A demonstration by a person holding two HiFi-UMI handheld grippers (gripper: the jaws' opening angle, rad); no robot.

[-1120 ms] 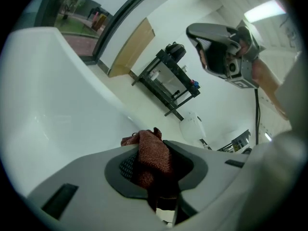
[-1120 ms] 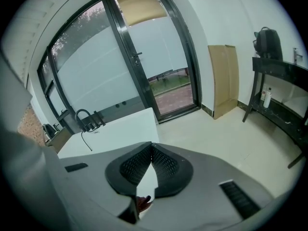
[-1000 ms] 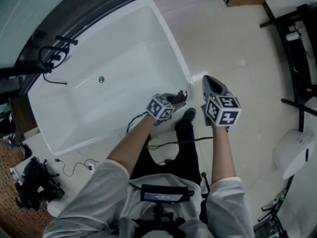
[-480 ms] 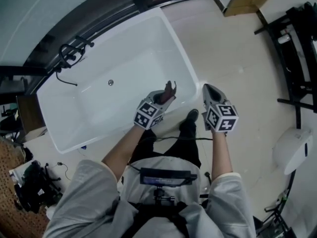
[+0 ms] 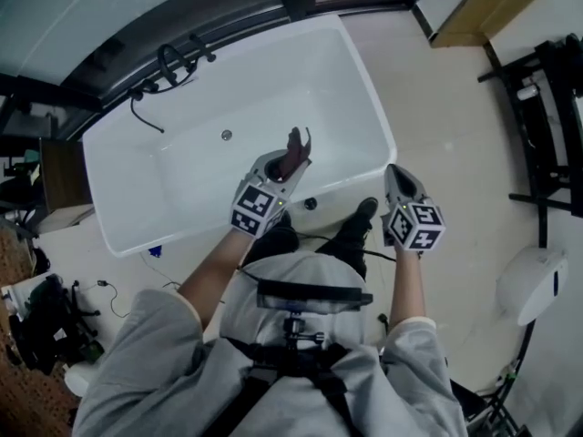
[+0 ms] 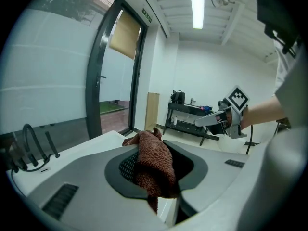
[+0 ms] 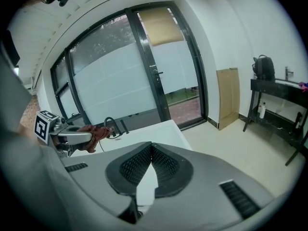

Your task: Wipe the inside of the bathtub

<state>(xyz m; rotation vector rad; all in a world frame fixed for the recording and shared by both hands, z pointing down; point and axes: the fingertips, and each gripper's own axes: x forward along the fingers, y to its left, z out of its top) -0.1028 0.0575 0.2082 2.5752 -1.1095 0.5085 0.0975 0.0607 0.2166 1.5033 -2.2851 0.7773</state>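
Note:
The white bathtub (image 5: 369, 98) lies crosswise ahead of me in the head view, with a drain (image 5: 226, 135) in its floor and a black faucet (image 5: 168, 65) at its far left rim. My left gripper (image 5: 290, 157) hangs over the tub's near side, shut on a brown cloth (image 5: 294, 143). In the left gripper view the cloth (image 6: 154, 165) is bunched between the jaws and droops down. My right gripper (image 5: 395, 176) stays outside the tub beside its right end, over the floor. Its jaws (image 7: 151, 148) meet at the tips with nothing held. Its view shows the tub (image 7: 149, 131) ahead.
A black rack (image 5: 551, 107) stands on the right, with a tan board (image 5: 478, 7) leaning behind it. A white rounded fixture (image 5: 530, 285) sits at the near right. Cables (image 5: 118, 291) and black gear (image 5: 41, 330) lie on the floor to the left.
The person has stepped closer to the tub. My left gripper has moved forward with the cloth, from beside the tub's near rim to over its inside. The right gripper stays shut beside the tub.

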